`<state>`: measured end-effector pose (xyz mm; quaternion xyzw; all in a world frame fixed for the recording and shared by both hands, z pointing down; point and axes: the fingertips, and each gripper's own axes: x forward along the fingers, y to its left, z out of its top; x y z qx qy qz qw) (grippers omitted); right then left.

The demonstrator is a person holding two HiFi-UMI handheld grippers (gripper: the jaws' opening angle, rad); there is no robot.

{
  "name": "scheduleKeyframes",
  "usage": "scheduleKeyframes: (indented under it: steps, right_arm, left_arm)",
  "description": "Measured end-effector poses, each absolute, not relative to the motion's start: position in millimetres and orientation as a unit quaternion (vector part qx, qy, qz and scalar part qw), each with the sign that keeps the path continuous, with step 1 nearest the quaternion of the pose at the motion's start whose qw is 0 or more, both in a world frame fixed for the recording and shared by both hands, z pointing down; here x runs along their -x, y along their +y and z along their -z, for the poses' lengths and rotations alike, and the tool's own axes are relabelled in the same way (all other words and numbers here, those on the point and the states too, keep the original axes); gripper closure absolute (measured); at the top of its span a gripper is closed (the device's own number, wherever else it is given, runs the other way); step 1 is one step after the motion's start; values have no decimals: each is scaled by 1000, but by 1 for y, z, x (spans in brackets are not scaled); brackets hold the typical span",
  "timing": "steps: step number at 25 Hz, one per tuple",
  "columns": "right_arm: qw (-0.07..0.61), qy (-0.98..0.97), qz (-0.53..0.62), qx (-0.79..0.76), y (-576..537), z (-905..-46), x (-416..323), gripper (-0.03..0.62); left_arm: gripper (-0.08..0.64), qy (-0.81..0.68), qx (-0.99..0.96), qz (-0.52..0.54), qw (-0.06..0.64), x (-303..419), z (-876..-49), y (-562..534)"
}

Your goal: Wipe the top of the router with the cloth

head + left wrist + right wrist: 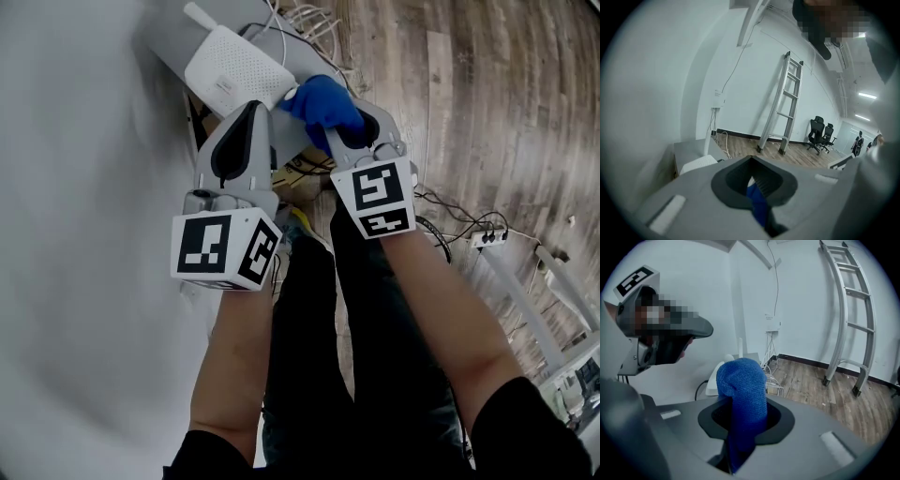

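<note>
Looking down in the head view, I've got the right gripper [349, 131] clamped on the blue cloth [323, 101], just beside the white router [234, 67] at top centre. Its own view shows the cloth bunched past the jaws, hiding most of the router. The left gripper [249, 117] is closed too. Only its view shows a blue sliver in the slot, and I can't see much of it.
</note>
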<state>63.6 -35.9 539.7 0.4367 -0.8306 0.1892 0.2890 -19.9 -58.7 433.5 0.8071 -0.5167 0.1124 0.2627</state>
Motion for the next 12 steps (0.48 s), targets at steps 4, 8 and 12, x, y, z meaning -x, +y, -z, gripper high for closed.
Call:
scheduleKeyframes:
  steps: [4,8,12]
  right_arm:
    - [279,-843,-176,-424,-35,-492,-53,486]
    - [257,-857,-159,-417,-43,-441,-43,485]
    - [228,-874,-128,-410,-68,-398,-27,485]
  left_arm:
    - [559,-523,-810,-100,247,25,-395,-72]
    - [559,-530,-809,-91,237,33,-361,-80]
    - [560,-548,-798,-82,235,52,-345,-85]
